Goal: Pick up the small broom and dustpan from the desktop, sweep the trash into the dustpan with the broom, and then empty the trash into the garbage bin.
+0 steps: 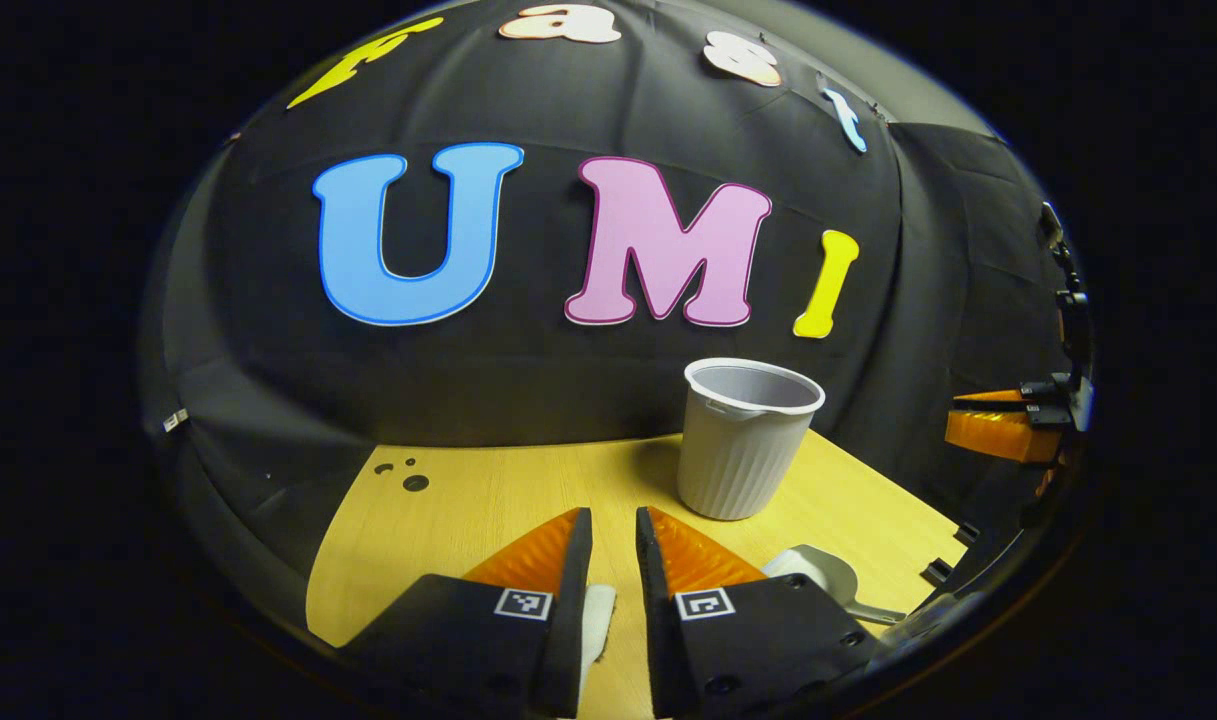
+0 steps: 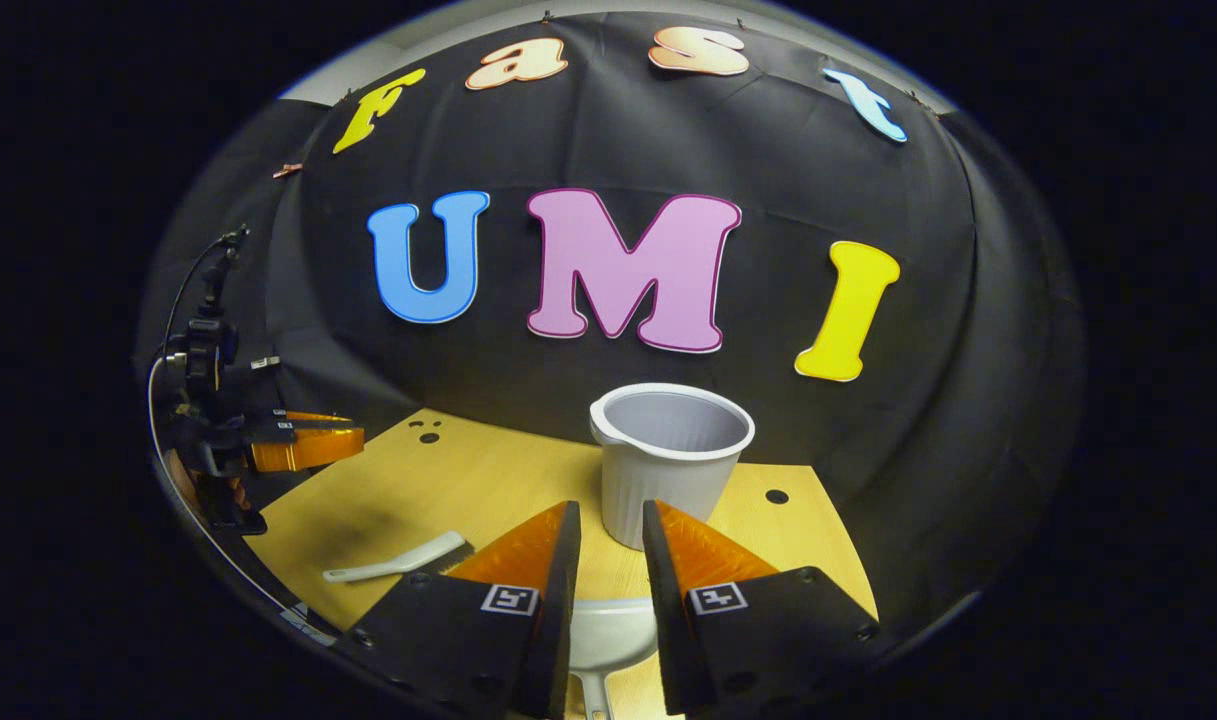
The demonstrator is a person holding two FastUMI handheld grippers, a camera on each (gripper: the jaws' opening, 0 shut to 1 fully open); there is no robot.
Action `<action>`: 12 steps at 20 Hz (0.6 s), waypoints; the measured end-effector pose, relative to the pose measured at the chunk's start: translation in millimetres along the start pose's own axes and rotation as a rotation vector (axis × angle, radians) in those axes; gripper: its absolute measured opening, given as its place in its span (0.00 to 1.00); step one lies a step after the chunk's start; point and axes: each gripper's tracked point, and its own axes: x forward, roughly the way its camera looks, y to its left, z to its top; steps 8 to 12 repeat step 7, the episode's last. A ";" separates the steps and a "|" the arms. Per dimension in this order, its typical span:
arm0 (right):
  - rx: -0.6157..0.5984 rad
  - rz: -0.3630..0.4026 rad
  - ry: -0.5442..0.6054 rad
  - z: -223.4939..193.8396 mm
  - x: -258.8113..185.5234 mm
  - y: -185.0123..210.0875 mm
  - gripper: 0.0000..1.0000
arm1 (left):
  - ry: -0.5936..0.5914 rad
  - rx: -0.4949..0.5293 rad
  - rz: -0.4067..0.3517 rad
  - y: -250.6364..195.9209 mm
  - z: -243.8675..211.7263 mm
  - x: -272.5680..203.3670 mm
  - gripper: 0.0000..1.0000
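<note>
A white dustpan [image 2: 608,632] lies on the wooden desktop [image 2: 418,490] right under my right gripper [image 2: 611,528], whose fingers stand slightly apart above it, holding nothing. The small white broom [image 2: 396,563] with dark bristles lies flat to the left. The ribbed grey garbage bin [image 2: 668,462] stands upright just beyond the fingertips. My left gripper [image 1: 613,535] hovers open and empty over the desktop [image 1: 488,500]. A white piece [image 1: 598,612], probably the broom, shows under its left finger. The dustpan [image 1: 820,574] lies to its right and the bin [image 1: 746,445] stands ahead.
The left gripper [image 2: 303,447] and its holder hang over the table's left edge. The right gripper [image 1: 1003,425] sits off the table's right side. Small dark holes [image 1: 415,482] mark the desktop near the black cloth wall.
</note>
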 end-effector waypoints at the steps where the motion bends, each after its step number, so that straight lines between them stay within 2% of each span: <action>1: 0.012 -0.003 -0.003 1.0 0.3 1.9 0.36 | 0.003 -0.002 -0.006 -0.9 -2.6 -0.7 0.30; 2: 0.017 -0.008 -0.006 2.2 1.6 3.0 0.40 | 0.000 -0.011 -0.012 -1.7 -2.4 -0.8 0.30; 12: 0.009 -0.018 -0.005 7.2 5.8 9.4 0.40 | 0.005 -0.037 -0.033 -6.4 -6.4 3.7 0.30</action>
